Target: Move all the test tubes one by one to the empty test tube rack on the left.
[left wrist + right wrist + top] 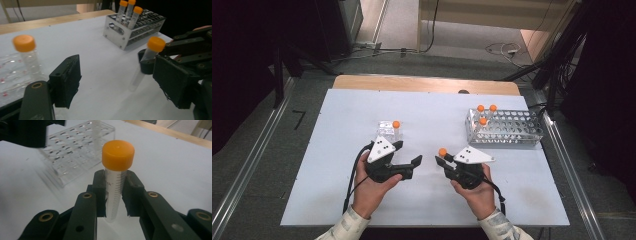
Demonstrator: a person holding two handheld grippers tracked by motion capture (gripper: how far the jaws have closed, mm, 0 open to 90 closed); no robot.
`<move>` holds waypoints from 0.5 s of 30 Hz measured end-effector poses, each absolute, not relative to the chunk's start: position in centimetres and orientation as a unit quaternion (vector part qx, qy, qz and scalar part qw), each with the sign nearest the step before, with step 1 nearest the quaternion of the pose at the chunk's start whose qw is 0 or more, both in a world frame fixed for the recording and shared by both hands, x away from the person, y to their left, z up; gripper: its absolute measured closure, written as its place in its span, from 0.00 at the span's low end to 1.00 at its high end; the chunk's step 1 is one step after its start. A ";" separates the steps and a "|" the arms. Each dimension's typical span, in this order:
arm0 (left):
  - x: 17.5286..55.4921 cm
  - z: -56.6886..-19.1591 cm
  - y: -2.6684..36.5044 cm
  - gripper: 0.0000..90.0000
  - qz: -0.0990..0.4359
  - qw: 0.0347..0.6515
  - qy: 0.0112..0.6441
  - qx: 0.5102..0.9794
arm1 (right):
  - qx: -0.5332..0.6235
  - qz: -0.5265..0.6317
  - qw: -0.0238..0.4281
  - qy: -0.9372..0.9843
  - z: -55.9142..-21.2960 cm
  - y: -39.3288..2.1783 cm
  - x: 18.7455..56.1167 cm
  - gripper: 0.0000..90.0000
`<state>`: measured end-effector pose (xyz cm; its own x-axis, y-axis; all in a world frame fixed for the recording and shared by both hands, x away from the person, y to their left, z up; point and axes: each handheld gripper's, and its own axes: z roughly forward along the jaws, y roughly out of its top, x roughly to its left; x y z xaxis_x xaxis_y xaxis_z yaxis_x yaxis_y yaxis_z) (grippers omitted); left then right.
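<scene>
I'm holding open table [337, 200] left of the metal rack [507, 131]; right gripper [443, 159] clamping an orange-capped tube [116, 180], left gripper [408, 152] gaping empty.

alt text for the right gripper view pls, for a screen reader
The right gripper is shut on a clear graduated tube with an orange cap, held upright between its two black jaws over the white table. Behind, to the left, a clear plastic rack stands on the table, blurred, with a dark shape crossing the top left corner.
</scene>
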<state>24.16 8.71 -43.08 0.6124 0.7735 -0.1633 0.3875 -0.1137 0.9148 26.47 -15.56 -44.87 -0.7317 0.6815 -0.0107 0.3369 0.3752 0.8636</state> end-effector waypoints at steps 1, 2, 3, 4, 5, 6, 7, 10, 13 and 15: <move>24.1 -43.1 8.4 0.28 0.181 0.533 0.396 0.726 | 0.311 0.461 0.184 0.811 -45.0 -15.2 26.3 0.80; 24.0 -43.1 8.1 0.30 0.179 0.534 0.391 0.728 | 0.306 0.461 0.181 0.813 -45.0 -14.8 26.1 0.80; 23.9 -43.1 7.8 0.31 0.179 0.534 0.387 0.730 | 0.302 0.461 0.180 0.815 -45.1 -14.5 26.0 0.80; 23.8 -43.1 7.6 0.32 0.181 0.534 0.384 0.731 | 0.298 0.461 0.177 0.816 -45.2 -14.2 25.9 0.80; 23.8 -43.1 7.4 0.34 0.183 0.535 0.379 0.733 | 0.295 0.460 0.176 0.819 -45.3 -14.0 25.8 0.80; 23.7 -43.1 7.2 0.35 0.182 0.538 0.377 0.732 | 0.294 0.460 0.174 0.820 -45.4 -13.8 25.7 0.80; 23.6 -43.0 7.0 0.37 0.182 0.540 0.374 0.732 | 0.292 0.460 0.172 0.821 -45.4 -13.6 25.6 0.80; 23.5 -42.9 6.7 0.43 0.183 0.545 0.366 0.732 | 0.288 0.461 0.166 0.823 -45.6 -13.2 25.4 0.80; 23.6 -43.0 6.2 0.49 0.188 0.537 0.358 0.740 | 0.284 0.462 0.164 0.824 -45.6 -12.9 25.3 0.80; 23.6 -43.2 6.0 0.52 0.188 0.532 0.354 0.746 | 0.286 0.462 0.162 0.823 -45.6 -12.8 25.3 0.80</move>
